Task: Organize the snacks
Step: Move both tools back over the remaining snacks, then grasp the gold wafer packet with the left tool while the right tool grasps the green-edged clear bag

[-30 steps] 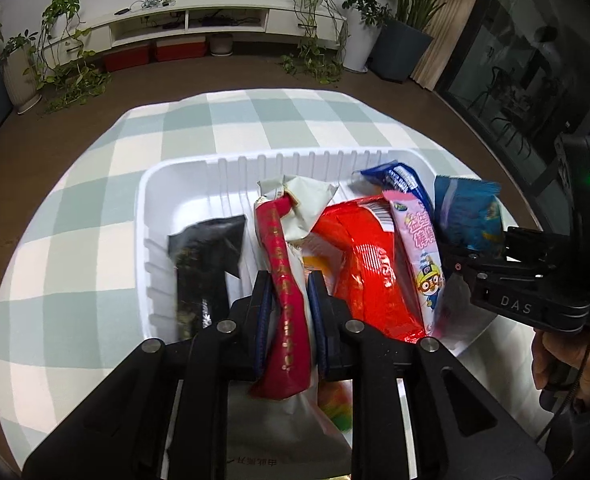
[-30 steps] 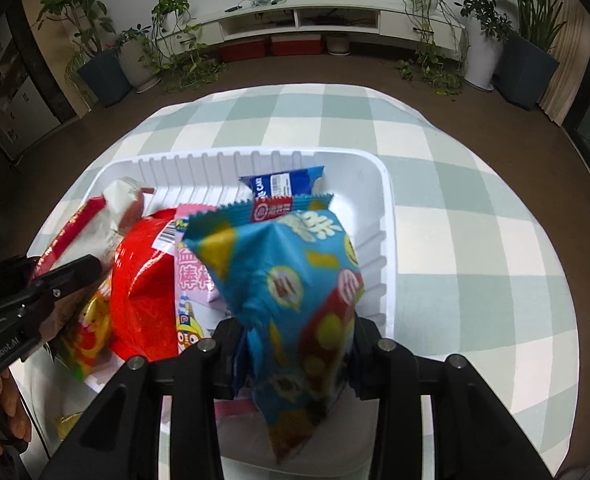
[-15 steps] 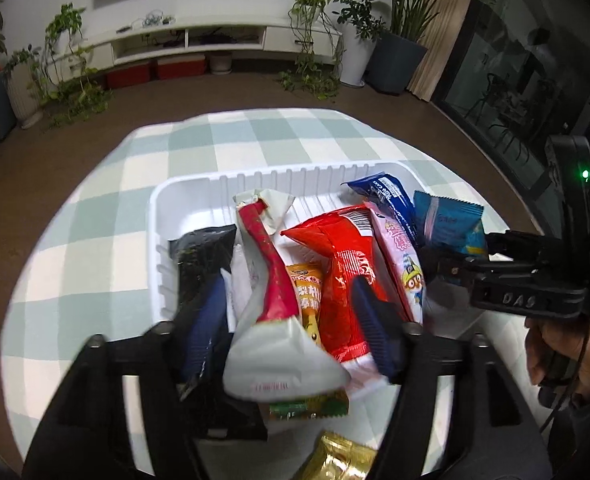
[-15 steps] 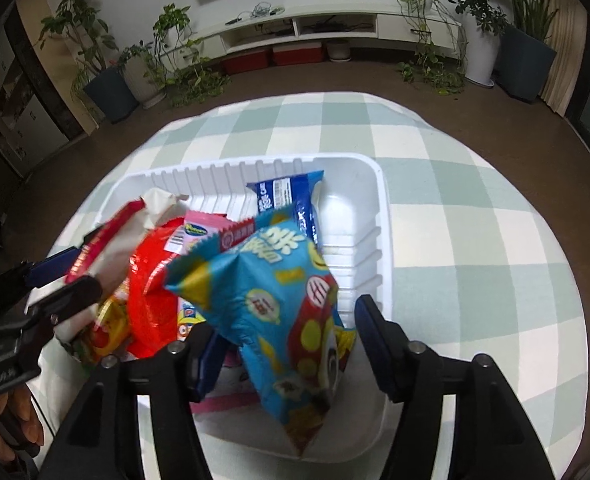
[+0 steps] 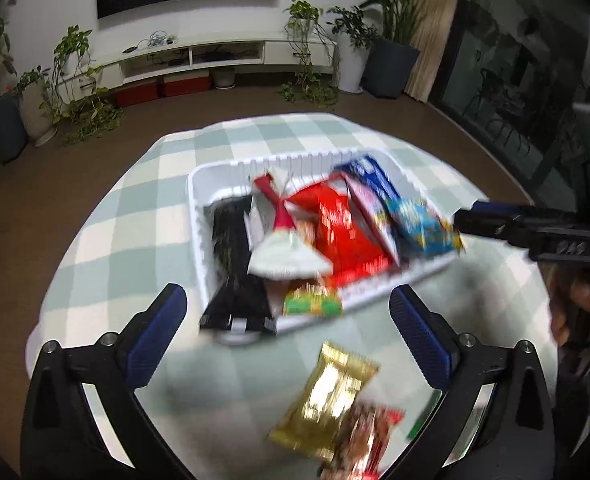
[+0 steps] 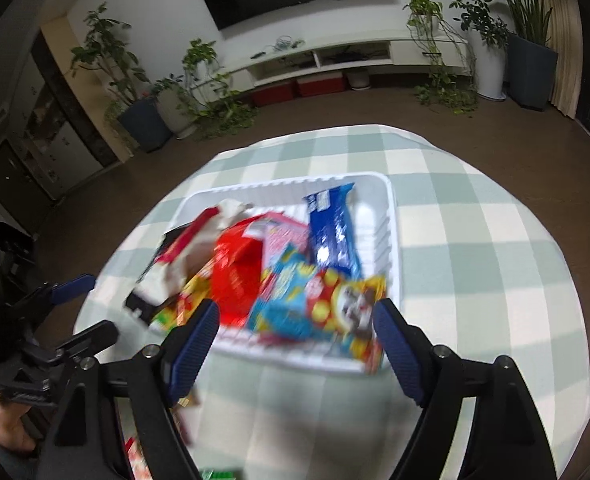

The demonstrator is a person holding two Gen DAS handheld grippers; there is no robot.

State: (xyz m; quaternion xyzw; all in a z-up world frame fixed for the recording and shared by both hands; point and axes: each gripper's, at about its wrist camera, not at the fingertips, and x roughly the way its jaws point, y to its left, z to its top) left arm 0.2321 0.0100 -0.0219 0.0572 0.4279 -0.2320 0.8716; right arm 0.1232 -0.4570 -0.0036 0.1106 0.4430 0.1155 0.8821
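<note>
Both claws wide open, gripping nothing: left gripper (image 5: 287,330) and right gripper (image 6: 295,340) hang over the tablecloth (image 6: 475,240), clear of the basket (image 6: 391,216) of snacks (image 6: 239,276).

Left gripper (image 5: 287,320): I see both blue-padded fingers (image 5: 157,334) spread wide, nothing between them, black frame arms angling down toward the camera. From my right camera the same tool shows at the left edge, one blue pad and one black finger apart, with the holding hand (image 6: 5,432) curled round the grip below it.

Right gripper (image 6: 295,338): fingers (image 6: 395,350) splayed equally wide, pads bare, nothing clamped. In my left camera it enters from the right edge, lying roughly level, fingertips pointing left; the hand (image 5: 583,320) holding it sits beneath, blurred and dark.
</note>
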